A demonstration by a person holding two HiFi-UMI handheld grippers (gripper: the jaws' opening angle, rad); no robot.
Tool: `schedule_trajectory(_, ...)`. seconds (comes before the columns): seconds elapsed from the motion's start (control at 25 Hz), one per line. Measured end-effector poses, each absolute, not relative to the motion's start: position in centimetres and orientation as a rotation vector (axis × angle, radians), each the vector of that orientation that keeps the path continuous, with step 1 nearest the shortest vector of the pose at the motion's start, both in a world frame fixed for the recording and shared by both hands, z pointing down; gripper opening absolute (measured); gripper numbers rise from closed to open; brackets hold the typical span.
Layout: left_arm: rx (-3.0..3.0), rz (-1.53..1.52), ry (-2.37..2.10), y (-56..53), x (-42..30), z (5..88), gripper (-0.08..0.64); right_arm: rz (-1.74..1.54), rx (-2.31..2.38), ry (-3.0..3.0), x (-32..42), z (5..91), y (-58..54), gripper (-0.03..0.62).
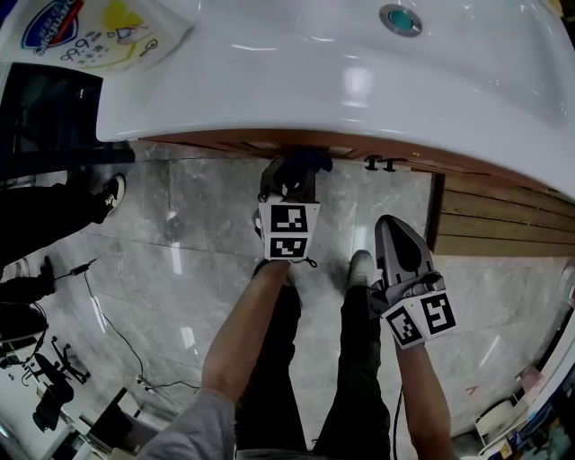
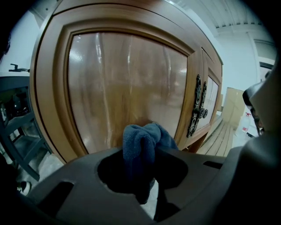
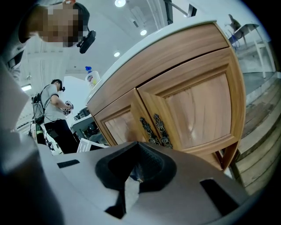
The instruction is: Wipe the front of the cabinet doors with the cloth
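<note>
A blue cloth (image 2: 142, 143) is bunched between the jaws of my left gripper (image 2: 145, 151), which is shut on it. The cloth presses against the lower part of the left wooden cabinet door (image 2: 127, 83), left of the ornate dark handles (image 2: 197, 105). In the head view the left gripper (image 1: 289, 184) reaches under the sink rim with the dark cloth (image 1: 301, 163) at its tip. My right gripper (image 1: 402, 241) hangs back from the cabinet, shut with nothing in it. From the right gripper (image 3: 136, 169) view both doors (image 3: 197, 110) and their handles (image 3: 153, 129) show.
A white sink basin (image 1: 359, 81) with a drain (image 1: 401, 20) overhangs the cabinet. Wooden slats (image 1: 503, 216) lie on the floor to the right. Another person's shoe (image 1: 110, 196) and cables (image 1: 108, 323) are at the left. A person (image 3: 55, 110) stands in the background.
</note>
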State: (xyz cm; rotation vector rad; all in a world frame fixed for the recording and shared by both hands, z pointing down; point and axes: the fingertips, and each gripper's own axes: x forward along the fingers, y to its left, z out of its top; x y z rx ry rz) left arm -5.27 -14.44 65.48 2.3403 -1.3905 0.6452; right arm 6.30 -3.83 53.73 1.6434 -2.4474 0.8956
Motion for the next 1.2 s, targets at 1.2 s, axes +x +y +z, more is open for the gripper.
schedule_trajectory(1.2,2.159,0.677,-1.565,-14.9,-18.1,65.2,0.08,0.929,1.569,-2.501,-0.6,52.9,-4.5,0.012)
